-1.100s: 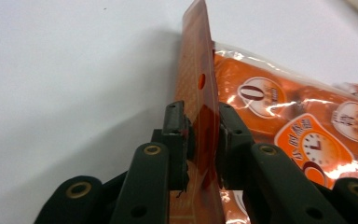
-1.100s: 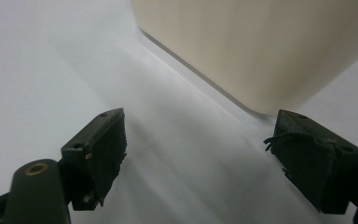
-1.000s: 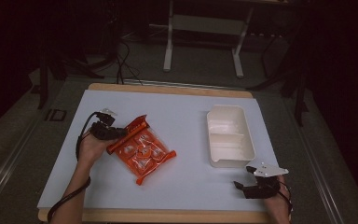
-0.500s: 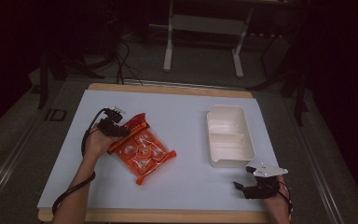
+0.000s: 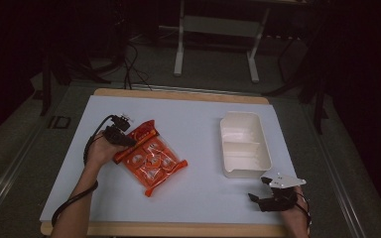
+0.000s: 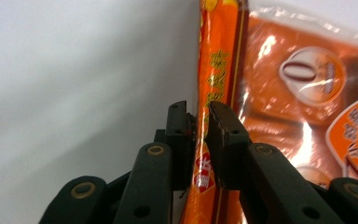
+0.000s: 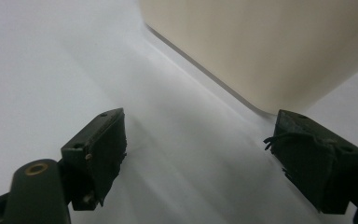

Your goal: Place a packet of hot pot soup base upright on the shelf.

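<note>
At the near right corner of the table (image 5: 203, 119), the right gripper (image 5: 270, 194) rests low over the white top, held in a hand (image 5: 293, 218) that comes in from the near edge. Its jaws stand wide apart with nothing between them; in the right gripper view only bare white surface lies in the gap, and the cream wall of the tray (image 7: 270, 51) rises just beyond.

Farther in, left of centre, lies the orange pack (image 5: 151, 157), set askew on the table, its long sides running from the far left toward the near right. Its clear film shows small wrapped packets inside. The left gripper (image 5: 123, 140) meets it at its far left edge, with the left hand (image 5: 98, 151) behind it and a black cable looping back toward the near edge. In the left gripper view the jaws have just been closing, and the pack's sealed edge strip (image 6: 214, 70) passes between them; the pads press on it from both sides, so the pack is gripped by that seam.

Beyond the right gripper, near the right edge, the tray (image 5: 244, 144) sits upright and well apart from the pack. It has two compartments.
</note>
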Demonstrator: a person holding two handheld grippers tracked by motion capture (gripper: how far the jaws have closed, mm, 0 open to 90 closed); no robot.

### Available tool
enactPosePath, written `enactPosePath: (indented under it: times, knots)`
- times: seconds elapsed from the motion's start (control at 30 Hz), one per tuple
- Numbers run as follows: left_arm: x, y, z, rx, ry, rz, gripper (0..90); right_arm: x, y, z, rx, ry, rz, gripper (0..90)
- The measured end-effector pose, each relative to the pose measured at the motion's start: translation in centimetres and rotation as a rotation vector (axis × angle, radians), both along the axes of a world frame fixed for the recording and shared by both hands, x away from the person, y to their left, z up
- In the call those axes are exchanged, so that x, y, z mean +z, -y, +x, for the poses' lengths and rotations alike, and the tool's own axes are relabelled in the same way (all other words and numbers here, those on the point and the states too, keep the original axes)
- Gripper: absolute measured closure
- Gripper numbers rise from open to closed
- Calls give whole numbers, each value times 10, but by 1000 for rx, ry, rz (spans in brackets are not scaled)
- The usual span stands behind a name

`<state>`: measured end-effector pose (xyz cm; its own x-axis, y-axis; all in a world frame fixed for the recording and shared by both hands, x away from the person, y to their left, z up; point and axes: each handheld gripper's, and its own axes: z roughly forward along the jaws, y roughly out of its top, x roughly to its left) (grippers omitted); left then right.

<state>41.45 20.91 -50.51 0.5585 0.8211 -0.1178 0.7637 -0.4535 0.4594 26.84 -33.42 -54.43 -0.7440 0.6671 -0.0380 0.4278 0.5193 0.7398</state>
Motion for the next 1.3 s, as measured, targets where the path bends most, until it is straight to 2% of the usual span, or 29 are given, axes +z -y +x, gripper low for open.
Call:
enactPosePath:
  times: [0.07,0.1,0.23,0.4,0.53,0.6,0.7,0.8,0.9,1.0,1.3]
  knots:
    - [-5,-5,-1,1,-23,-3,800,0,0,0,1,0,1,176]
    - [-8,-10,-2,1,-26,-33,799,0,0,0,0,0,2,176]
    - [-10,-16,-7,3,-28,-60,800,0,0,0,2,0,3,176]
    - [-11,-22,-19,-11,-28,-62,817,0,0,0,2,2,0,176]
    - [-12,-28,-26,20,-34,-89,835,0,0,0,4,1,0,176]
    - [-14,-30,-28,40,-36,-118,838,0,0,0,5,2,-1,176]
    - [-15,-31,-30,33,-26,-128,862,0,-1,0,4,1,-2,176]
    - [-14,-28,-30,22,-23,-105,889,0,0,0,3,1,1,176]
    - [-11,-25,-31,39,-23,-87,894,-1,0,0,6,0,2,176]
    - [-8,-26,-32,36,-17,-93,896,-1,-1,0,7,-3,1,175]
    - [15,-27,-32,35,-2,-119,896,0,0,0,6,0,2,176]
